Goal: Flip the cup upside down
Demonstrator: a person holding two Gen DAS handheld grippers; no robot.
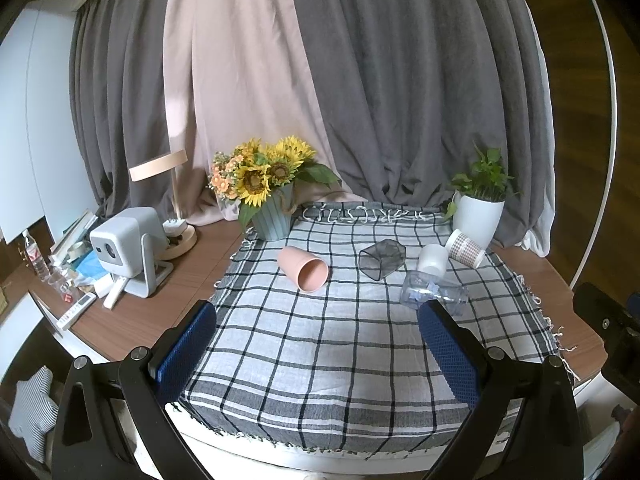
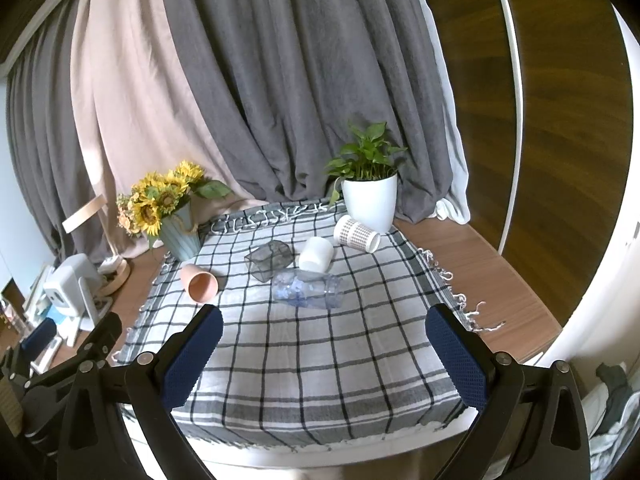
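Note:
Several cups lie on their sides on a checked cloth (image 1: 320, 344) (image 2: 320, 352). A pink cup (image 1: 303, 269) (image 2: 198, 282) lies at the left with its mouth toward me. A dark clear square cup (image 1: 381, 259) (image 2: 269, 260), a white cup (image 1: 433, 259) (image 2: 317, 255), a patterned paper cup (image 1: 465, 248) (image 2: 356, 233) and a clear bluish cup (image 1: 434, 292) (image 2: 308, 289) lie to the right. My left gripper (image 1: 316, 320) and right gripper (image 2: 324, 320) are open and empty, held above the near part of the cloth, short of the cups.
A sunflower pot (image 1: 272, 220) (image 2: 180, 236) stands at the back left and a white plant pot (image 1: 478, 216) (image 2: 370, 204) at the back right. A projector (image 1: 128, 244) and clutter sit on the wooden desk at left. Curtains hang behind.

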